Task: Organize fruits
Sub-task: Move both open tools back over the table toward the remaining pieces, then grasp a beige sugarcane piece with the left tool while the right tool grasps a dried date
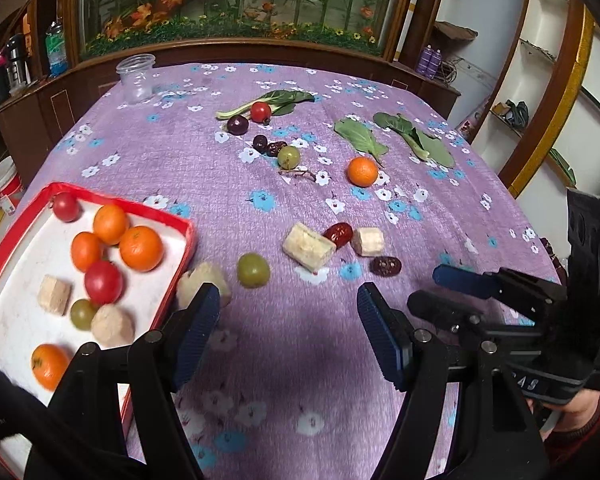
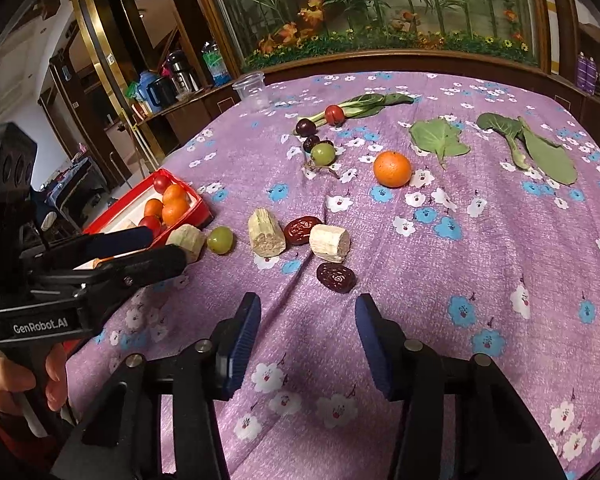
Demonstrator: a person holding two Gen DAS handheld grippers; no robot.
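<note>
1. While both tools hang low over the purple flower-printed tablecloth (image 2: pixel 480 264), the left gripper (image 1: pixel 288 308) has its blue-padded jaws spread wide with nothing between them.
2. Its left fingertip (image 1: pixel 204 300) sits just in front of a pale rough stalk chunk (image 1: pixel 204 280) lying right at the corner of the red-rimmed white tray (image 1: pixel 156 208).
3. That tray, at the table's left edge, holds several small oranges (image 1: pixel 141 248), two red cherry tomatoes (image 1: pixel 103 282), a green grape (image 1: pixel 82 313) and two pale chunks (image 1: pixel 54 294).
4. Over on the other side, the right gripper (image 2: pixel 306 320) is likewise open, at a moderate gap, gripping nothing; a wrinkled dark red date (image 2: pixel 335 277) lies just ahead of its tips.
5. Beyond that date, a short pale cylinder chunk (image 2: pixel 330 242) lies on its side, long axis running left to right, its cut end facing right.
6. A second date (image 2: pixel 300 230) is wedged between it and a taller pale chunk (image 2: pixel 265 232), whose long axis runs away from the viewer, tilted slightly left.
7. A loose green grape (image 2: pixel 220 240) rests between that chunk and the one by the tray.
8. Farther back, a lone orange (image 2: pixel 392 169) sits near flat green leaves (image 2: pixel 438 138).
9. Another grape (image 2: pixel 323 154), dark plums (image 2: pixel 305 126) and a red tomato (image 2: pixel 333 114) cluster by a leafy green stalk (image 2: pixel 364 103) pointing left to right.
10. A clear plastic cup (image 2: pixel 252 87) stands upright at the far left corner.
</note>
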